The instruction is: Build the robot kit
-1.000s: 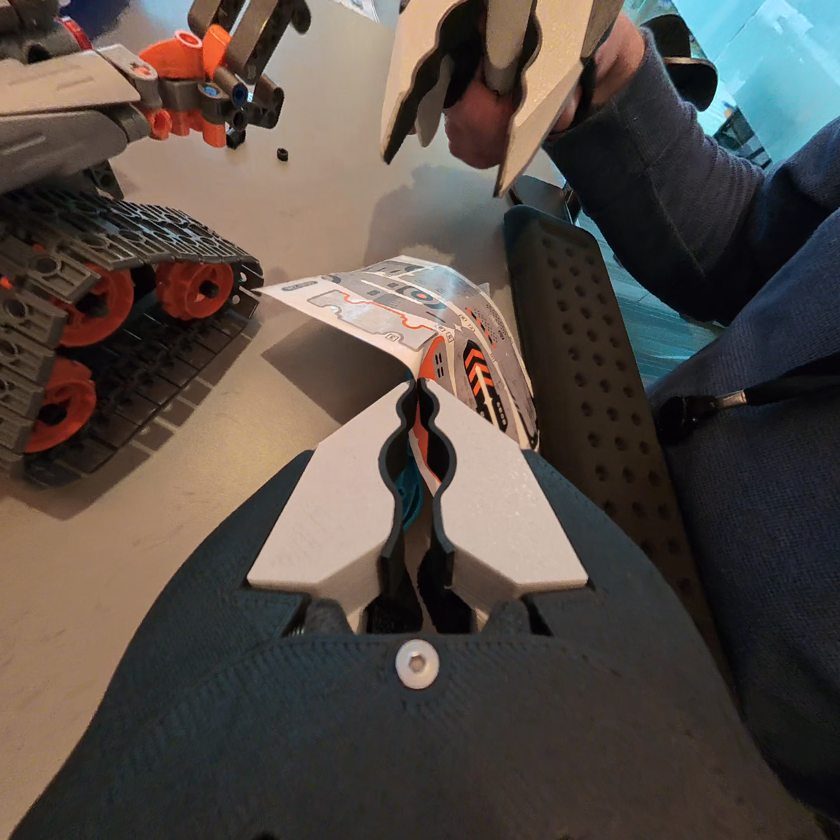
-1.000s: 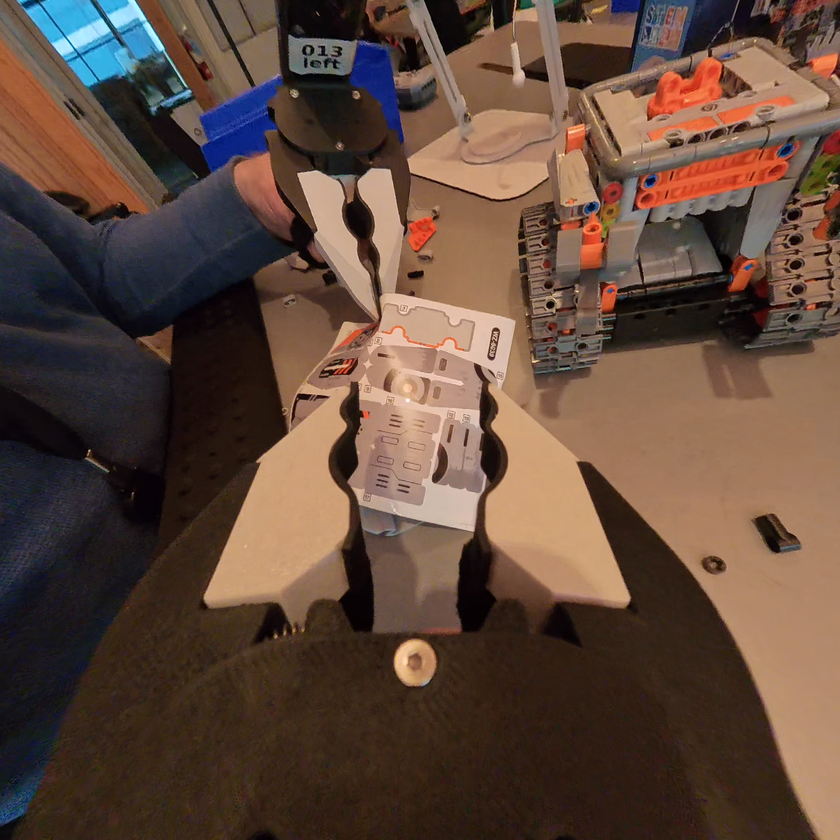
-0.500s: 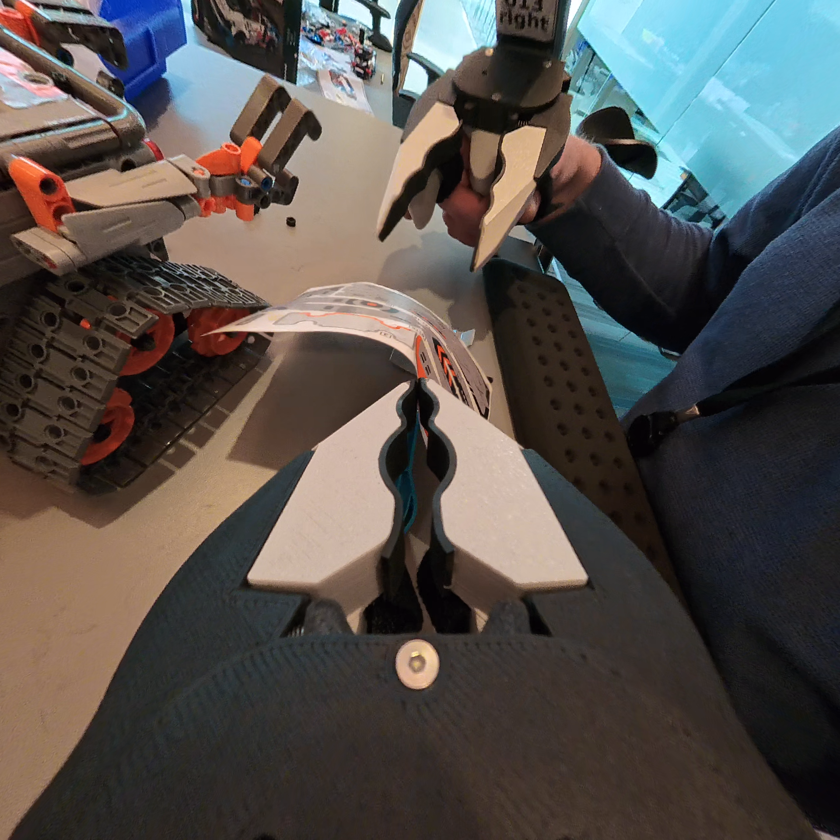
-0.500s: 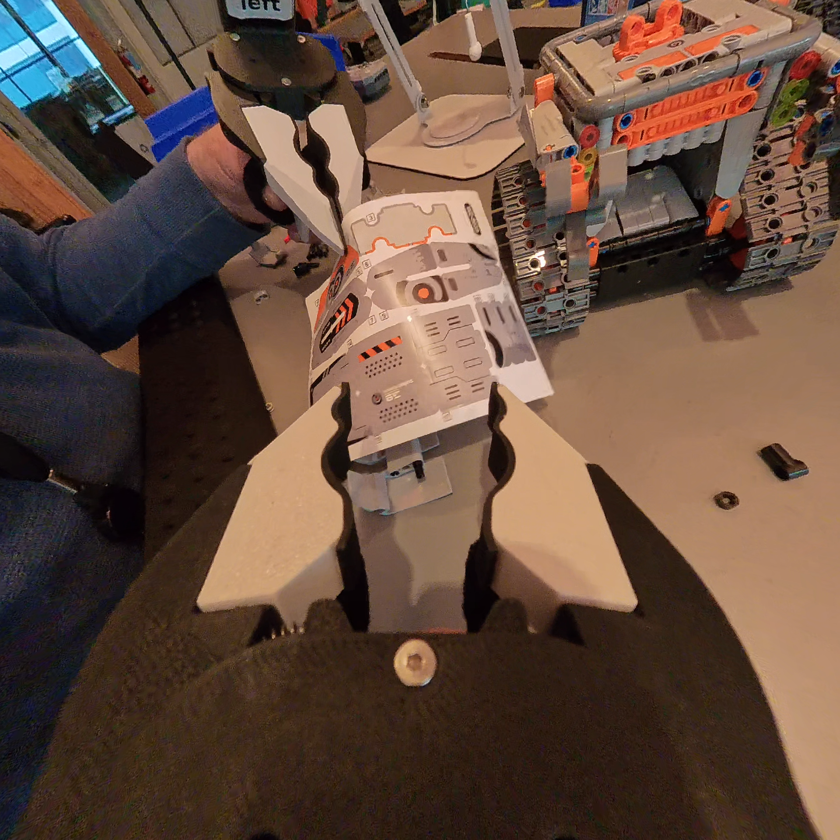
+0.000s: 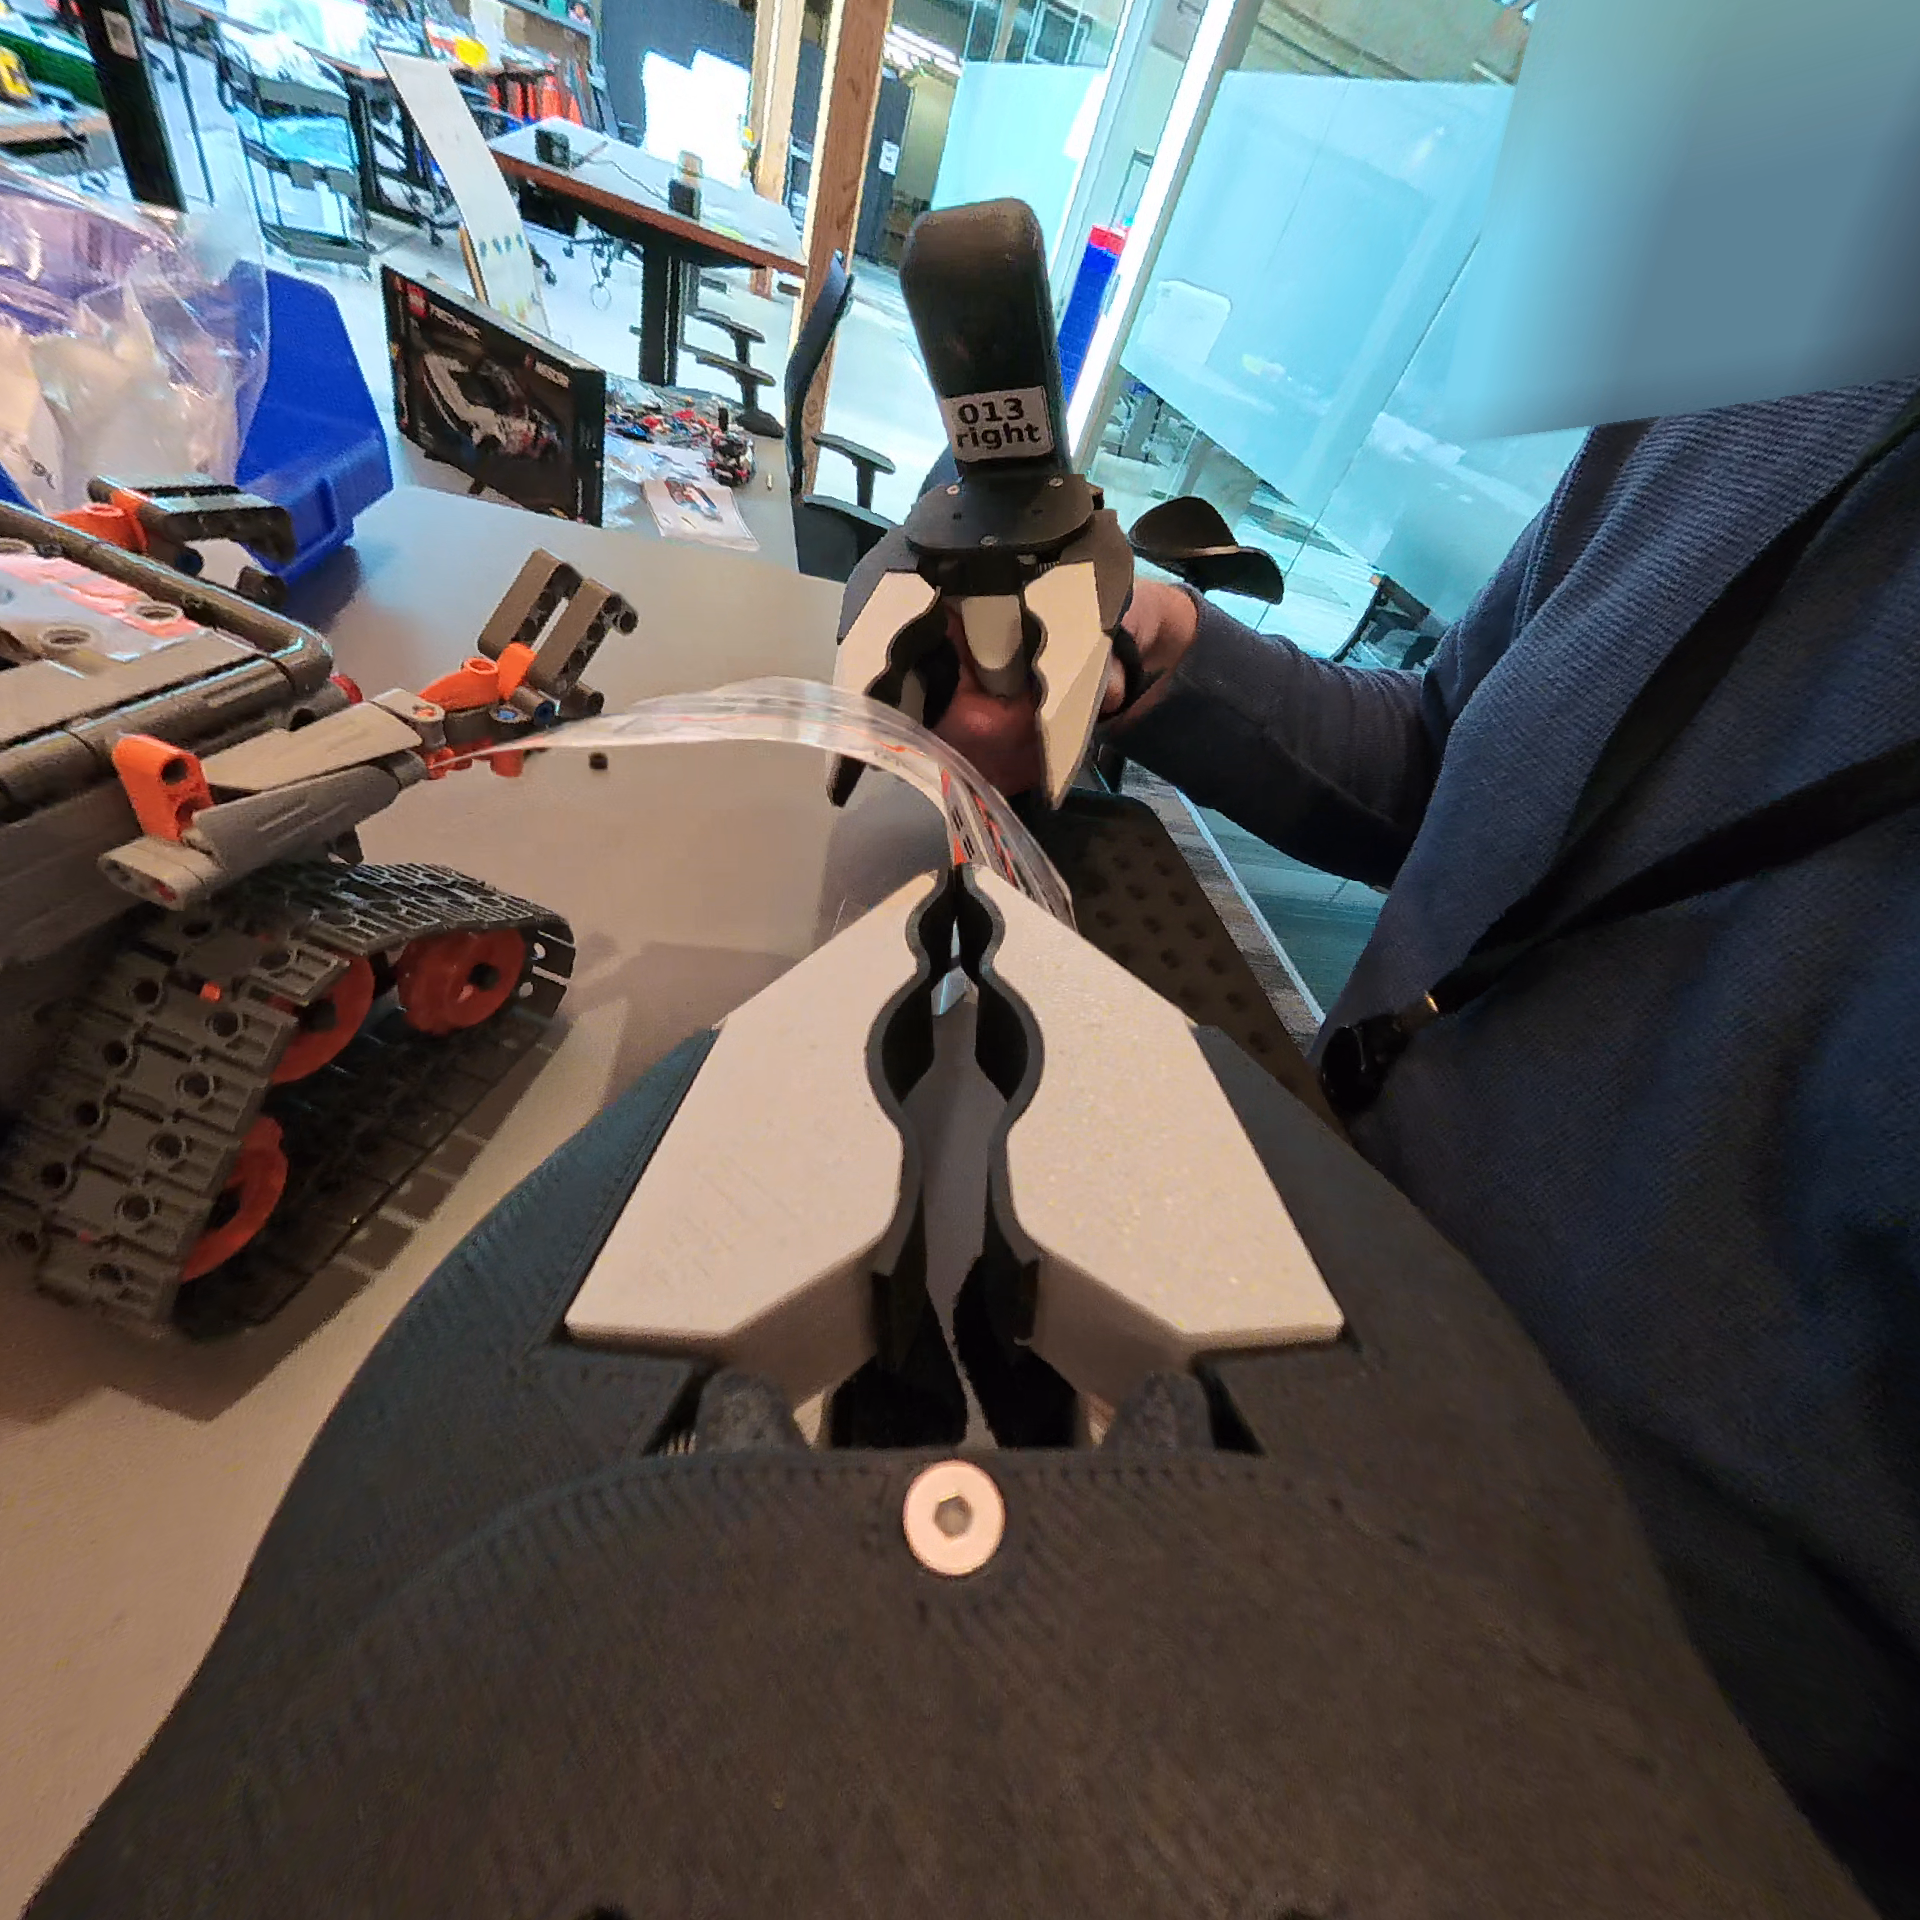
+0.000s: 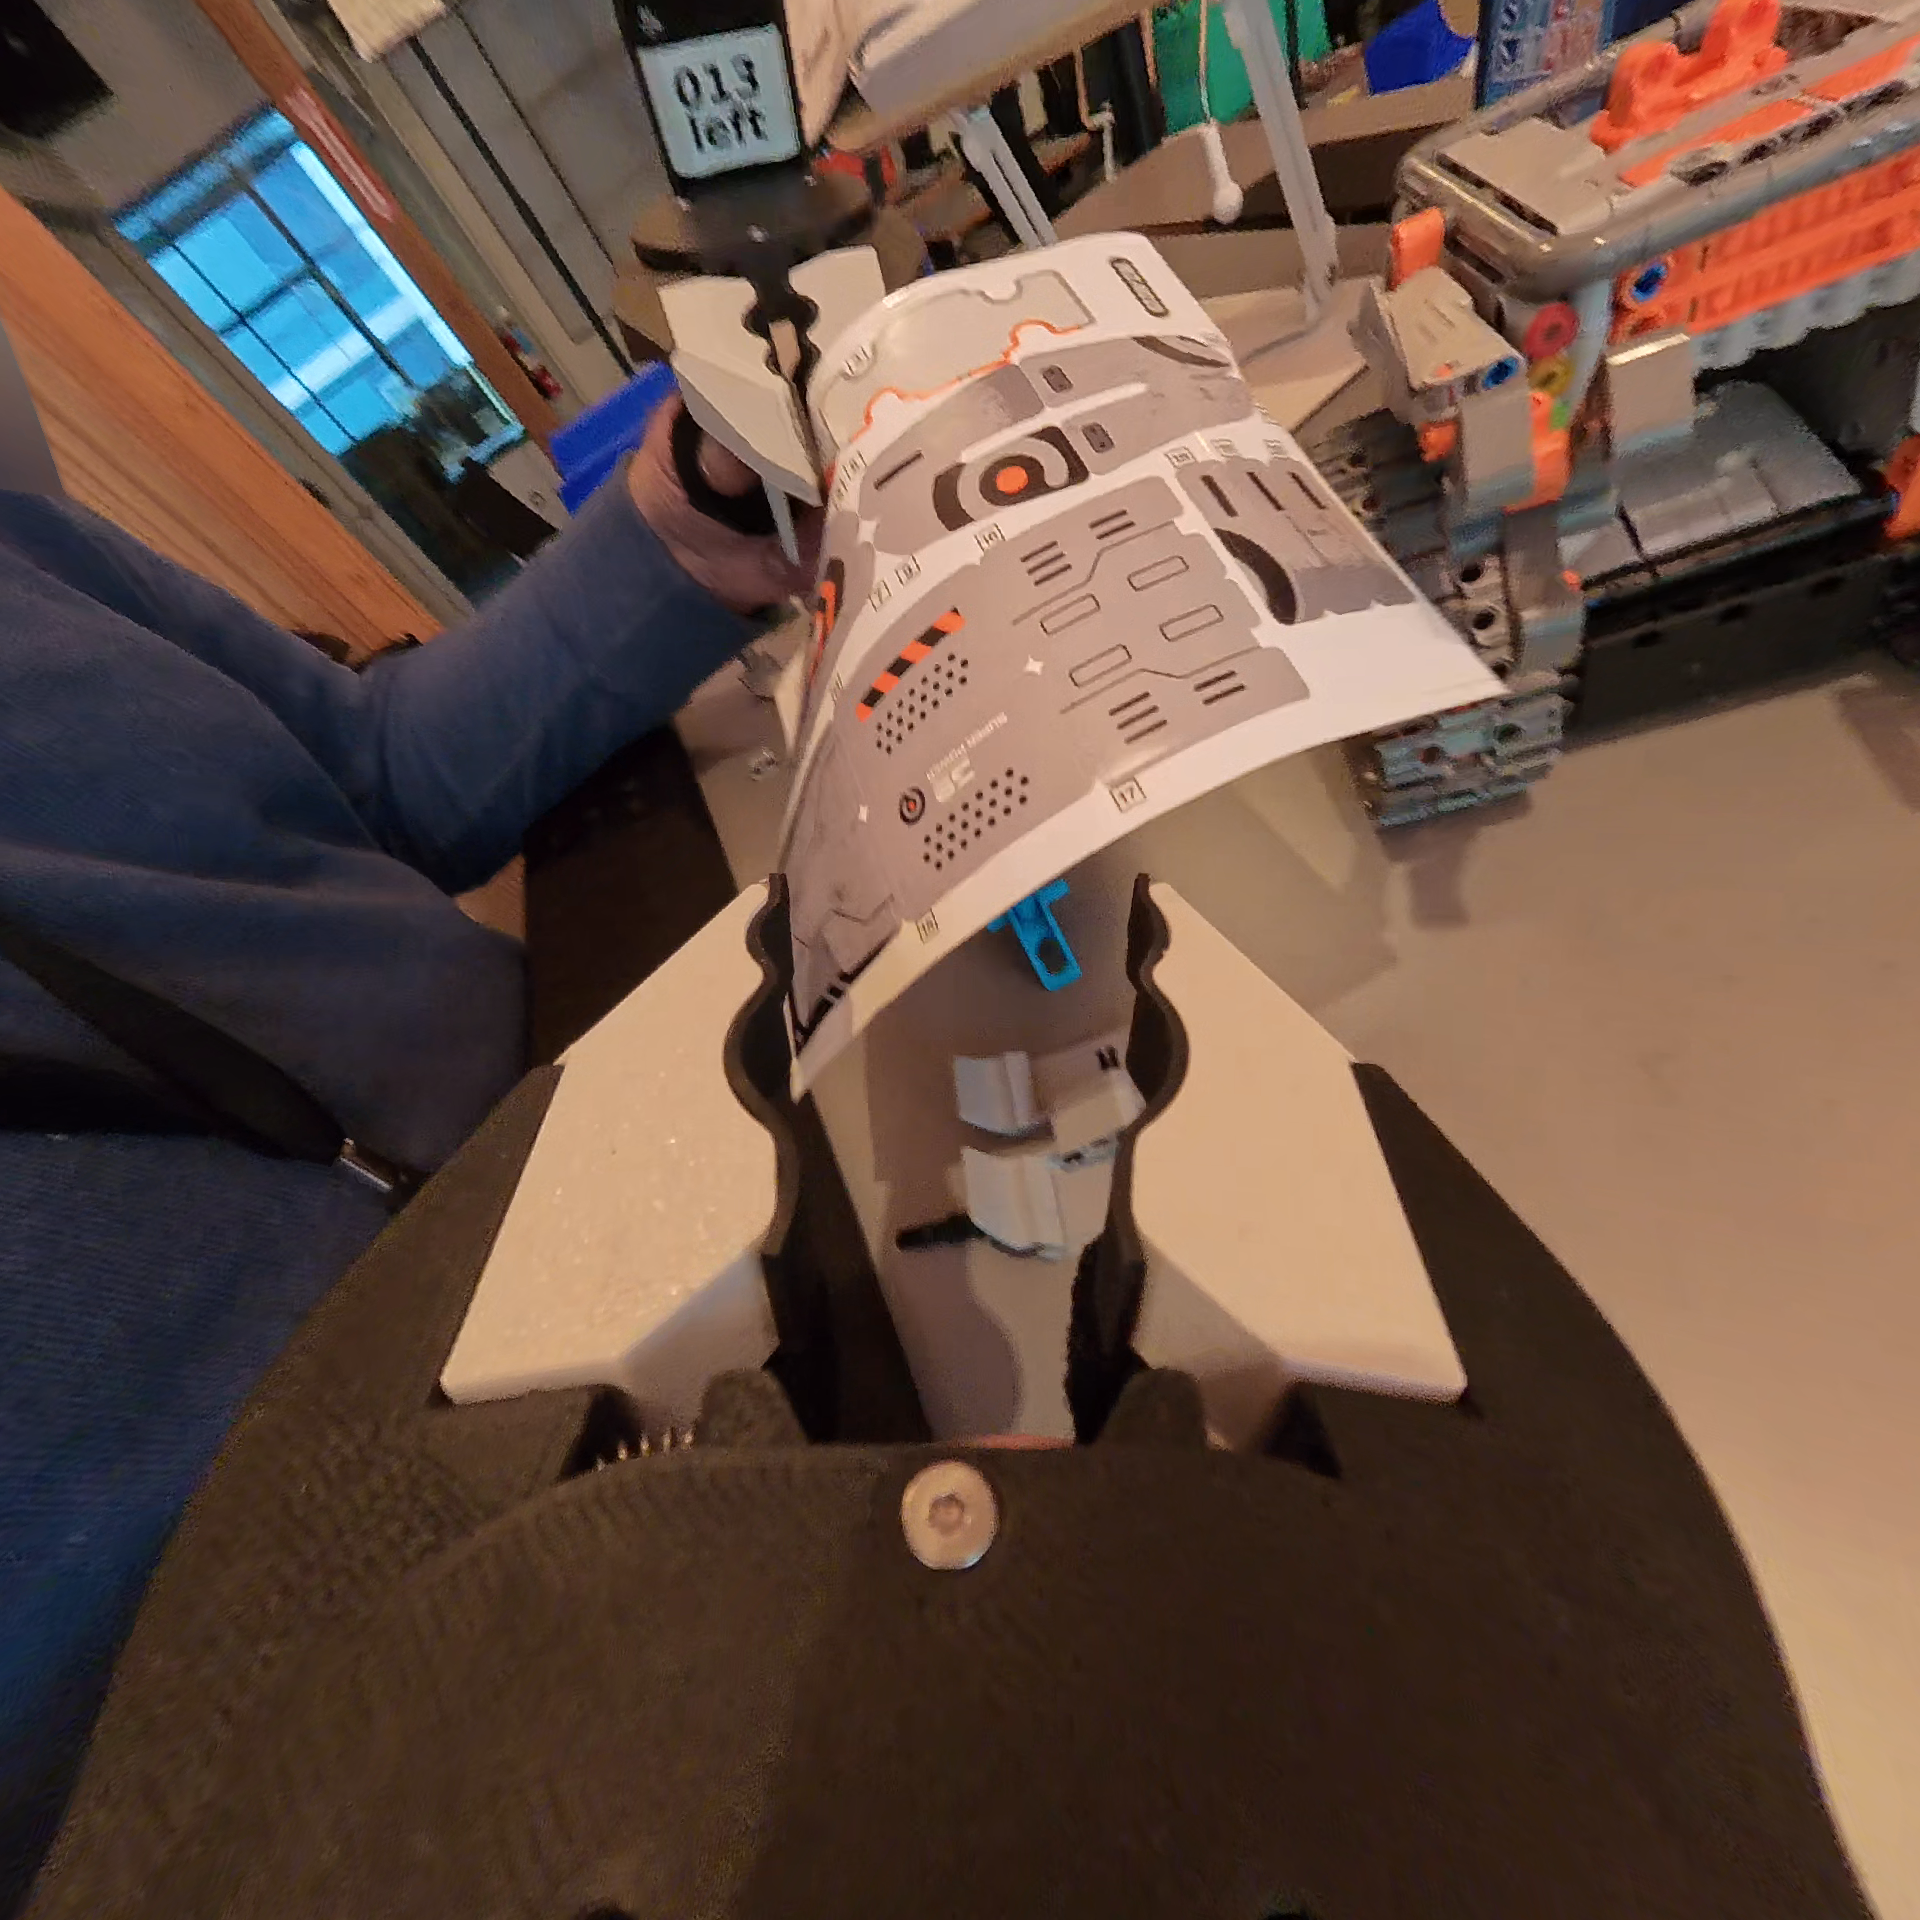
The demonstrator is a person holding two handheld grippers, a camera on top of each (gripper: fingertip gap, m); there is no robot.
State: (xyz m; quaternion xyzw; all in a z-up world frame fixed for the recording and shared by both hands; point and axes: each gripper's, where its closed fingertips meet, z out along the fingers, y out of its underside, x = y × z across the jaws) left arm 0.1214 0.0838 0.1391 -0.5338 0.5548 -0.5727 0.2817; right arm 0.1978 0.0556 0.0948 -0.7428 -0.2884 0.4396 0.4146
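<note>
A sticker sheet (image 6: 1081,582), white with grey, black and orange decals, hangs curved in the air, one edge pinched, above the grey surface (image 6: 1558,1039).

Grey-and-orange printed sticker sheet (image 6: 1060,582)

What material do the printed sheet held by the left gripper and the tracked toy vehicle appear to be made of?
The sticker sheet, pinched in the left gripper, looks like thin glossy paper or film: it bends in a smooth arc and shows glare. The tracked vehicle looks like moulded hard plastic: grey link treads, orange wheels, beams with pin holes, a slight sheen.
</note>
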